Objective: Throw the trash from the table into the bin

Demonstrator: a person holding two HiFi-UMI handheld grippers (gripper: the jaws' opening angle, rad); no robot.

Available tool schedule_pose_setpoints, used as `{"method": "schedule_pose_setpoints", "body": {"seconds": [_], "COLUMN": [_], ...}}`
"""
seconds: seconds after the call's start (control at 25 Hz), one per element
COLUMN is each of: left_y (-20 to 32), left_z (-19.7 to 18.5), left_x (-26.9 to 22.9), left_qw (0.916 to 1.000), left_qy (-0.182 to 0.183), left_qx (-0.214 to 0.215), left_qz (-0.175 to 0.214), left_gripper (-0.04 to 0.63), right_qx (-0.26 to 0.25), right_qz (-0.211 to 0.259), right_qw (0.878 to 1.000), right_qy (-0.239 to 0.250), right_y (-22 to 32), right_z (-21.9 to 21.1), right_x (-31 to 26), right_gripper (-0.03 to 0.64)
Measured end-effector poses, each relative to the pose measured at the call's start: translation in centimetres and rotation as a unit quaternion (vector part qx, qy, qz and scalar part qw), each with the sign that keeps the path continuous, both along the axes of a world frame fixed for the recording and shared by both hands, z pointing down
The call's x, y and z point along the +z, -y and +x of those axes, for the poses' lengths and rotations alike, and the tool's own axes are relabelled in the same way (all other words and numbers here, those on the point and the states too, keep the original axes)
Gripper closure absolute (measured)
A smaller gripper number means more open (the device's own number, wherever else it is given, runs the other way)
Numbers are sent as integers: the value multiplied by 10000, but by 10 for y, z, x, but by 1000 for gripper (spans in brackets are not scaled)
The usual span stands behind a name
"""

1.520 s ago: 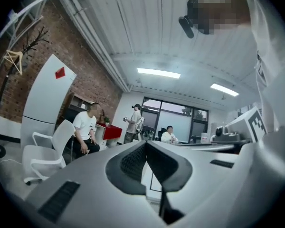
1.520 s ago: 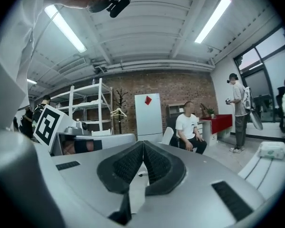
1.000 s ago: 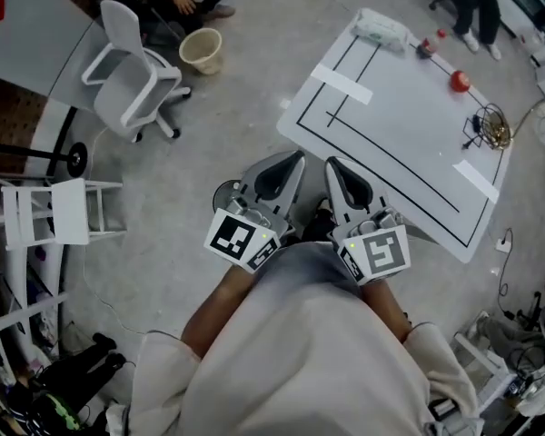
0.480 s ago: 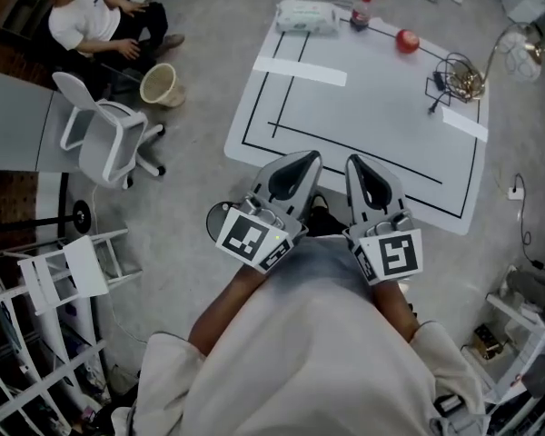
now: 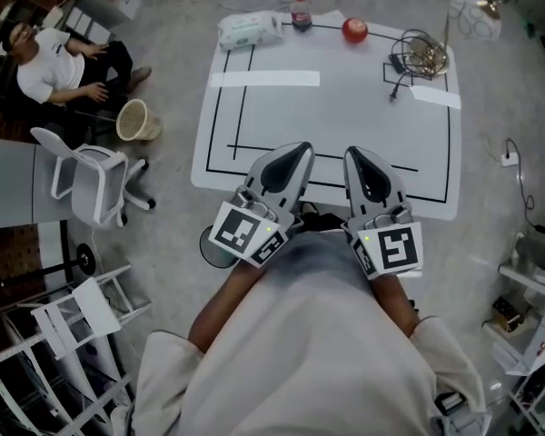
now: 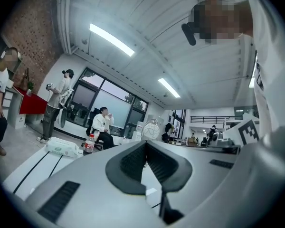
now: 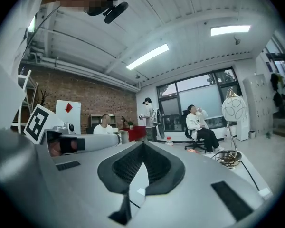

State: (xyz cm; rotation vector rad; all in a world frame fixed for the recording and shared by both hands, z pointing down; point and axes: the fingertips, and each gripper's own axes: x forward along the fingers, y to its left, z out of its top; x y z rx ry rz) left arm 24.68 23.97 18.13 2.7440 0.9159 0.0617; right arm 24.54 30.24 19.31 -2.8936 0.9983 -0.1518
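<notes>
Jaws shut tight on both, nothing btwn them: L gripper (image 5: pixel 300 149) & R gripper (image 5: pixel 353 153) side by side over near edge of white table (image 5: pixel 345 107). Tissue pack (image 5: pixel 250 29), soda bottle (image 5: pixel 300 10), red round item (image 5: pixel 354 30) along far edge. Bin (image 5: pixel 133 120) on floor left of table, well apart.

table (image 5: pixel 345 125) middle open, wipes pack (image 5: pixel 250 29), bottle (image 5: pixel 300 11), apple (image 5: pixel 354 31) lining far edge

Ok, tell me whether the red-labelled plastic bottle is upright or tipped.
Upright: the red-labelled plastic bottle stands on its base on the white table, red cap on top.
</notes>
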Motion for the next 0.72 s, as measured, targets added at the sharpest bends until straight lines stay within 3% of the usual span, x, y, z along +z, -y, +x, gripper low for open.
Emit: {"method": "schedule_pose_setpoints", "body": {"seconds": [0.32, 0.72], "left_y": [-26, -20], "left_z": [8, 13], "left_x": [3, 6], "left_qw": [9997, 9998], "left_qy": [35, 4], "left_qx": [238, 187], "left_qz": [40, 3], "left_gripper": [589, 589], "right_qx": [299, 135], "right_qz": [231, 71], "right_qw": [9993, 9999], "right_qy": [-12, 24], "right_y": [-23, -19], "right_z": [13, 18], "right_x": [-3, 10], "right_gripper": [598, 598]}}
